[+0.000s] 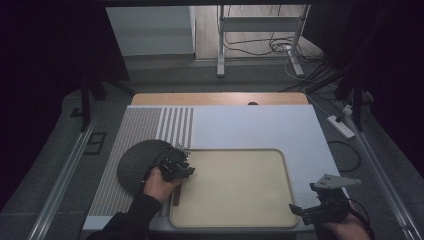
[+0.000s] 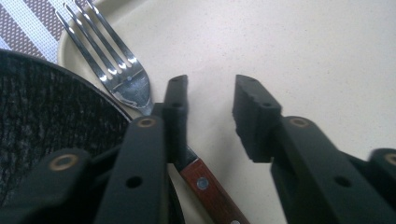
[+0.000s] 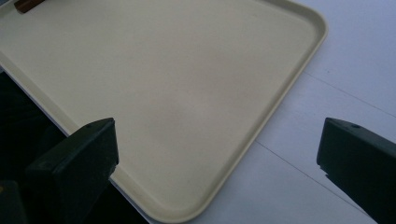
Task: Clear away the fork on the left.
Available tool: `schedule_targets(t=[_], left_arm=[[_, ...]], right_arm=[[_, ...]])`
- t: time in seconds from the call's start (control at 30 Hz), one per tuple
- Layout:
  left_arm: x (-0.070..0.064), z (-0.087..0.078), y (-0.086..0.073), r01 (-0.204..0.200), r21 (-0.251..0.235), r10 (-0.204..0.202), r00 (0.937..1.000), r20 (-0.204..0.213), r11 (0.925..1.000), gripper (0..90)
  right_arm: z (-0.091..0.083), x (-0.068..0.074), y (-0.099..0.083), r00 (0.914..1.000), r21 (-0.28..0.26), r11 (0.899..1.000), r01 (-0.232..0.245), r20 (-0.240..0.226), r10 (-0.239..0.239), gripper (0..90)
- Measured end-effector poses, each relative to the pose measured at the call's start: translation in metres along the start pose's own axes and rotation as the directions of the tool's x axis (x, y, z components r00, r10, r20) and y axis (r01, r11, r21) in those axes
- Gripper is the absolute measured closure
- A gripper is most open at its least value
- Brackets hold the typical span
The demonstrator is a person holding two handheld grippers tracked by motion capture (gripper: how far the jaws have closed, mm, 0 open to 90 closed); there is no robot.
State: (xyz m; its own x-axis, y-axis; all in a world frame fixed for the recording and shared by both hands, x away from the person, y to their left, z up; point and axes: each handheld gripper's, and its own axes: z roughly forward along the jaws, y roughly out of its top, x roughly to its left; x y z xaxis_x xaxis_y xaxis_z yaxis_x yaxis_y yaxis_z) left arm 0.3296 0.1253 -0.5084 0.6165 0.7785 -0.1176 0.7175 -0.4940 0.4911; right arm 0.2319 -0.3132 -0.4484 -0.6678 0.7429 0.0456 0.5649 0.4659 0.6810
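Near right corner: the right gripper (image 1: 300,210), held in the person's hand at the near edge of the bench (image 1: 260,125), with its jaws spread wide and nothing between them. In the right gripper view its two jaws frame the near right corner of the cream tray (image 3: 299,79), one jaw over the tray's near rim and the other over the white bench surface beside it.

Centre: the cream tray, rectangular with rounded corners and a low raised rim.

Near left: the left gripper (image 1: 186,162), at the tray's left edge, jaws parted to a moderate gap and gripping nothing. In the left gripper view the fork (image 2: 126,84) lies just beside the left jaw, outside the gap; its tines point away from the camera and its wooden riveted handle runs back under the gripper. The fork lies along the tray's left edge, against the rim of the dark round plate (image 1: 137,162).

Far left: the plate lies on a grey woven placemat (image 1: 142,125) with a striped right border.
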Motion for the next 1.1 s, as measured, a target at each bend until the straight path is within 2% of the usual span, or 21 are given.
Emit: schedule_targets(t=[0.17, 0.4, 0.57, 0.63, 0.8, 0.87, 0.97, 1.1], left_arm=[[-0.002, -0.004, 0.0, -0.018, -0.024, 0.018, 0.9998, 0.01, 0.9995, 56.2], [0.001, -0.016, -0.002, -0.023, -0.071, 0.025, 0.9995, 0.017, 0.9972, 45.0], [0.005, -0.025, -0.007, -0.029, -0.115, 0.031, 0.9993, 0.02, 0.9929, 31.7], [0.007, -0.028, -0.008, -0.022, -0.126, 0.025, 0.9995, 0.02, 0.9918, 25.7], [0.016, -0.035, -0.013, 0.023, -0.161, -0.011, 0.9972, 0.075, 0.9866, 12.9], [0.018, -0.037, -0.014, 0.039, -0.172, -0.026, 0.9966, 0.079, 0.9843, 8.4], [0.02, -0.042, -0.017, 0.043, -0.176, -0.027, 0.9955, 0.091, 0.9834, 3.4], [0.022, -0.049, -0.023, 0.057, -0.187, -0.038, 0.994, 0.103, 0.9807, 2.0]], right_arm=[[0.0, 0.0, 0.0, 1.0, 0.0, 1.0, -0.003, -0.001, 0.003, 0.0], [0.0, -0.001, 0.0, 1.0, 0.0, 1.0, -0.007, -0.003, 0.007, 0.0], [0.0, -0.001, 0.0, 0.9999, -0.003, 1.0, -0.01, -0.005, 0.01, 0.0], [0.0, -0.001, 0.0, 0.9999, -0.003, 1.0, -0.011, -0.005, 0.011, 0.0], [-0.001, -0.002, 0.0, 0.9999, -0.006, 1.0, -0.015, -0.008, 0.015, 0.0], [-0.001, -0.002, 0.0, 0.9999, -0.006, 1.0, -0.015, -0.008, 0.015, 0.0], [-0.001, -0.002, 0.0, 0.9999, -0.006, 1.0, -0.015, -0.008, 0.015, 0.0], [-0.001, -0.002, 0.0, 0.9998, -0.005, 1.0, -0.018, -0.008, 0.018, 0.0]])
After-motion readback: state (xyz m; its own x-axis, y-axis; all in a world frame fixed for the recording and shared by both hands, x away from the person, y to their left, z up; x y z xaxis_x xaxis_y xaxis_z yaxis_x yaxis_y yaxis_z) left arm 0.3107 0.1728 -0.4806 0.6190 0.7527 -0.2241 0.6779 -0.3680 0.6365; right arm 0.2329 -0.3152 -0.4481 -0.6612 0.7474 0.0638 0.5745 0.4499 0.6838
